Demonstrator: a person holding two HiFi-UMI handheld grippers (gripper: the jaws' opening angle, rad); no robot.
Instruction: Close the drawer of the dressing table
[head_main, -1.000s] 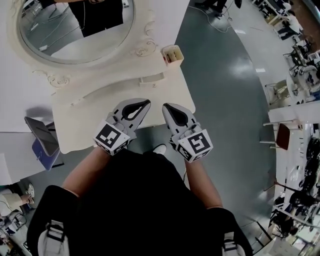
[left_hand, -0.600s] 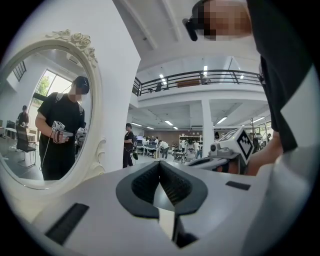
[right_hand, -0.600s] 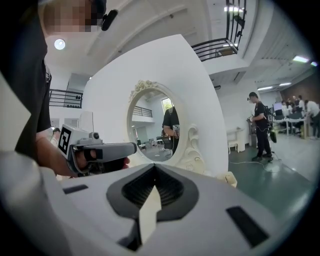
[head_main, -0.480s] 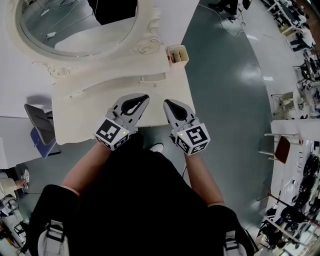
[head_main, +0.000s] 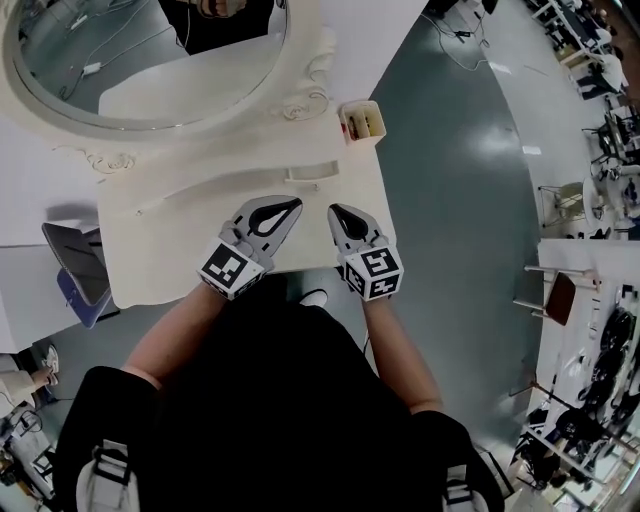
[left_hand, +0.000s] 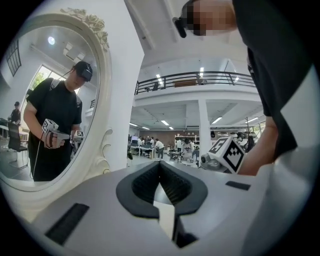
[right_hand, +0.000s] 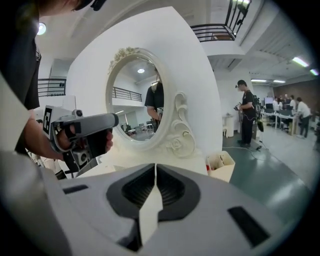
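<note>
The cream dressing table (head_main: 180, 250) with its oval mirror (head_main: 140, 60) fills the upper left of the head view. No drawer front shows from above; only a low ledge (head_main: 308, 173) sits at the back of the top. My left gripper (head_main: 292, 205) and right gripper (head_main: 334, 211) hover side by side over the table's front edge, both shut and empty. In the left gripper view the jaws (left_hand: 160, 163) meet in front of the mirror (left_hand: 50, 110). The right gripper (right_hand: 155, 165) faces the mirror (right_hand: 137, 100), with the left gripper (right_hand: 85, 125) at its left.
A small open box (head_main: 361, 121) with items stands on the table's back right corner. A grey chair (head_main: 75, 265) stands left of the table. Grey floor (head_main: 450, 200) lies to the right, with desks (head_main: 590, 250) beyond. A person (right_hand: 246, 112) stands far right.
Both grippers have sunk lower by the table's front edge, the right one more and tipping downward. Both stayed shut.
</note>
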